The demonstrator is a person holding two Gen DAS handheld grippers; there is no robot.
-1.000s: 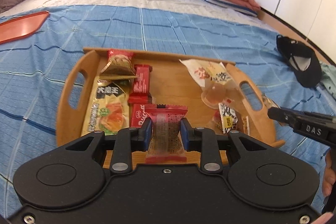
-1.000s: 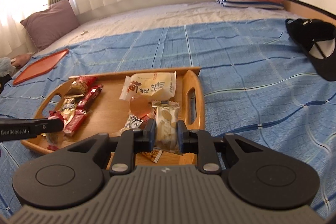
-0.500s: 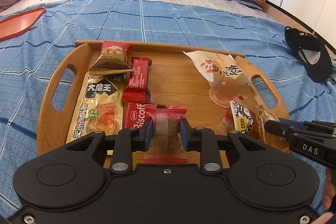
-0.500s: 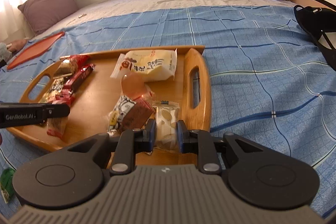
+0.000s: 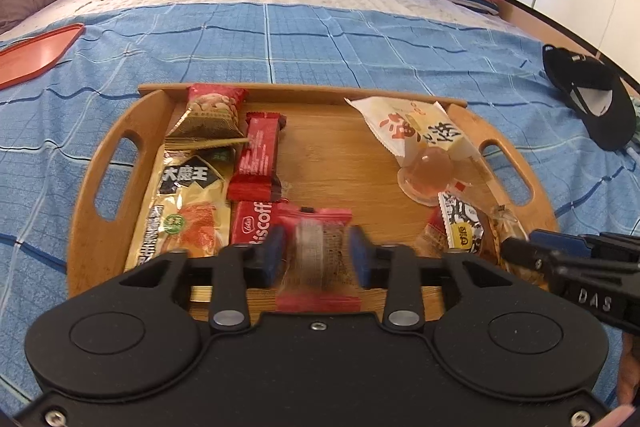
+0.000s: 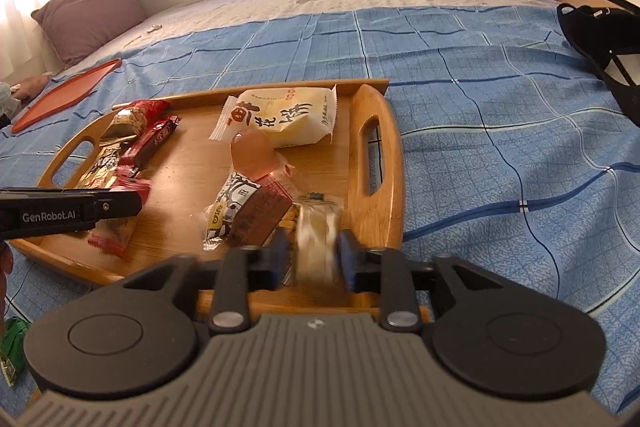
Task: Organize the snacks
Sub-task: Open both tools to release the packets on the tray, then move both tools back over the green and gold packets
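1. The left claw [image 5: 316,255] is opening over the near edge of the oval bamboo tray with cut-out handles [image 5: 112,163]; a small red-ended clear wrapper holding a brown cake [image 5: 318,251] sits between its blue pads [image 5: 272,255], blurred, and the pads appear to have let go of it.
2. The right claw [image 6: 312,253] is likewise opening at the tray's near right corner; a small clear packet of pale biscuit [image 6: 316,247] stands between its pads, seemingly released and settling onto the wood.
3. Both packets look light, thin and crinkly; the film is probably slippery, and the contents likely crumble under a hard squeeze; a gentle pinch across the short width at the middle, or on a sealed end, suits them best.
4. On the far left of the tray lie a red-and-gold peanut bag [image 5: 212,119], a long yellow spicy-strip pouch [image 5: 184,207], a red wafer bar [image 5: 258,155] and a red Biscoff pack [image 5: 252,223], laid close together.
5. On the right lie a white pastry pouch with red lettering [image 6: 280,115], a clear jelly cup [image 6: 250,155] and a black-and-white patterned sachet [image 6: 230,207]; the jelly cup looks smooth, round and soft-walled, so it may slip.
6. The tray rests on a blue checked bed cover [image 6: 500,155].
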